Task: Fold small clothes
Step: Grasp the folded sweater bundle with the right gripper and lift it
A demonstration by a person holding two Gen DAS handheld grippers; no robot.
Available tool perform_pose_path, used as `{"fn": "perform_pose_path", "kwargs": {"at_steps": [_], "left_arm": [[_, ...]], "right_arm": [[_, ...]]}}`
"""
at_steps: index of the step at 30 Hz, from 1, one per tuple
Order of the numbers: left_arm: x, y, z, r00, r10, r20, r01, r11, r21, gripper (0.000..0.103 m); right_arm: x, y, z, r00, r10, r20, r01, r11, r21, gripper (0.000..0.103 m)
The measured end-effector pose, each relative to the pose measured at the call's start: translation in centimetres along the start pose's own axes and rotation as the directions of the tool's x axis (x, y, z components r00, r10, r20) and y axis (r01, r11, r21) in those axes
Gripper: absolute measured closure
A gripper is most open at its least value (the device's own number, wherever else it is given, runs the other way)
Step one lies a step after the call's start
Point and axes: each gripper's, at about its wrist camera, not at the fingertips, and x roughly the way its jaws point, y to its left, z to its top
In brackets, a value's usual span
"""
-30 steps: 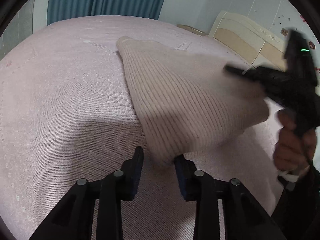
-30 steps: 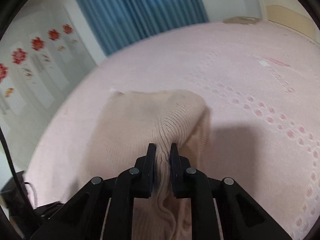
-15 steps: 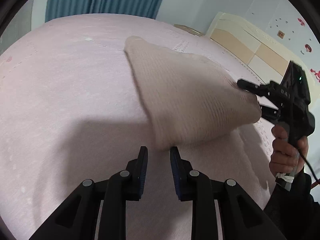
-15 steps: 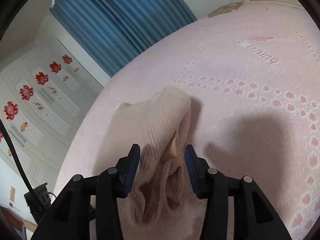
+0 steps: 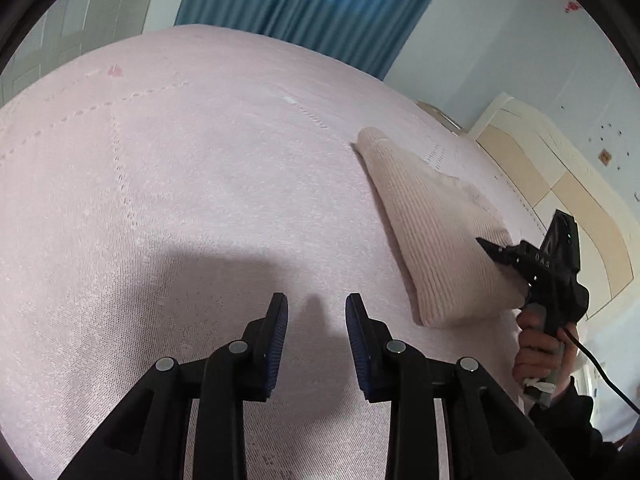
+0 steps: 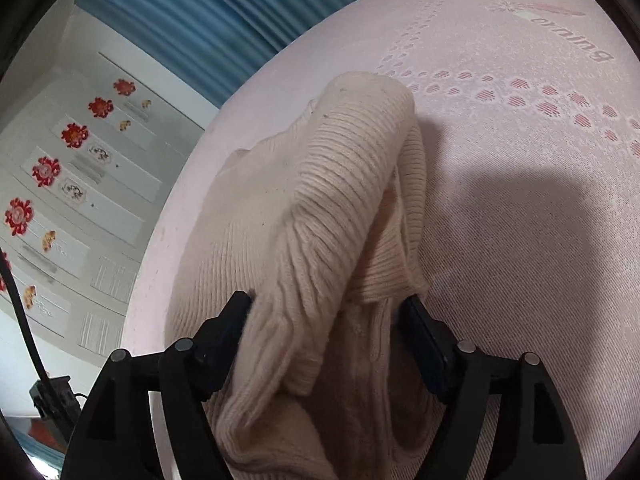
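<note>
Bare bedspread (image 5: 200, 200) left of the folded sweater (image 5: 432, 240).

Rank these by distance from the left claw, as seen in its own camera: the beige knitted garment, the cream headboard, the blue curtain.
From the left claw:
1. Beige knitted garment, just ahead to the right on the pink bedcover.
2. Cream headboard, beyond the garment at the right.
3. Blue curtain, past the bed's far edge.

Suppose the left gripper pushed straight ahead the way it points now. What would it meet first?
Probably the bare pink bedspread. The left gripper is empty, jaws slightly apart, angled down at the bed; the folded beige knit lies off to its right.
</note>
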Motion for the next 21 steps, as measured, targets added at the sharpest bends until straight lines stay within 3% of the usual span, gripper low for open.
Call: {"fn": "perform_pose_path", "kwargs": {"at_steps": [1,3,5,7,11,14,16,21], "left_arm": [[-0.2,-0.2,-0.3,1.000,0.004,-0.002,-0.004,1.000,-0.002,0.074],[0.0,-1.0,-1.1,1.000,0.000,-0.009,0.000,1.000,-0.001,0.074],[-0.5,-1.4,-1.5,1.000,0.005,-0.008,-0.005,1.000,0.009,0.074],[-0.4,-0.8,-1.1,1.000,0.006,-0.007,-0.006,1.000,0.019,0.074],[-0.9,-0.3,-1.0,1.000,0.010,-0.010,-0.010,1.000,0.016,0.074],[-1.2,-0.1,-0.9,1.000,-0.009,-0.008,0.009,1.000,0.004,0.074],[-1.4,-0.2,-0.8,1.000,-0.021,0.002,0.021,1.000,0.006,0.074],[-1.3,-0.1,-0.9,1.000,-0.014,-0.001,0.014,1.000,0.021,0.074]], "right_arm": [[0.1,-0.5,0.1,0.998,0.061,-0.025,-0.060,0.998,0.031,0.057],[0.1,-1.7,0.4,0.990,0.134,-0.046,-0.129,0.987,0.097,0.063],[-0.3,-1.8,0.5,0.989,0.139,-0.046,-0.134,0.986,0.104,0.067],[-0.9,-1.0,0.4,0.994,0.094,-0.055,-0.090,0.994,0.061,0.068],[-2.3,-0.4,0.0,0.999,0.036,-0.036,-0.036,0.999,0.008,0.064],[-2.7,-1.1,-0.3,0.998,0.054,-0.028,-0.052,0.996,0.075,0.064],[-2.2,-1.4,-0.2,0.999,0.038,-0.039,-0.033,0.993,0.115,0.048],[-0.2,-1.3,0.1,0.998,0.038,-0.057,-0.030,0.991,0.130,0.031]]}}
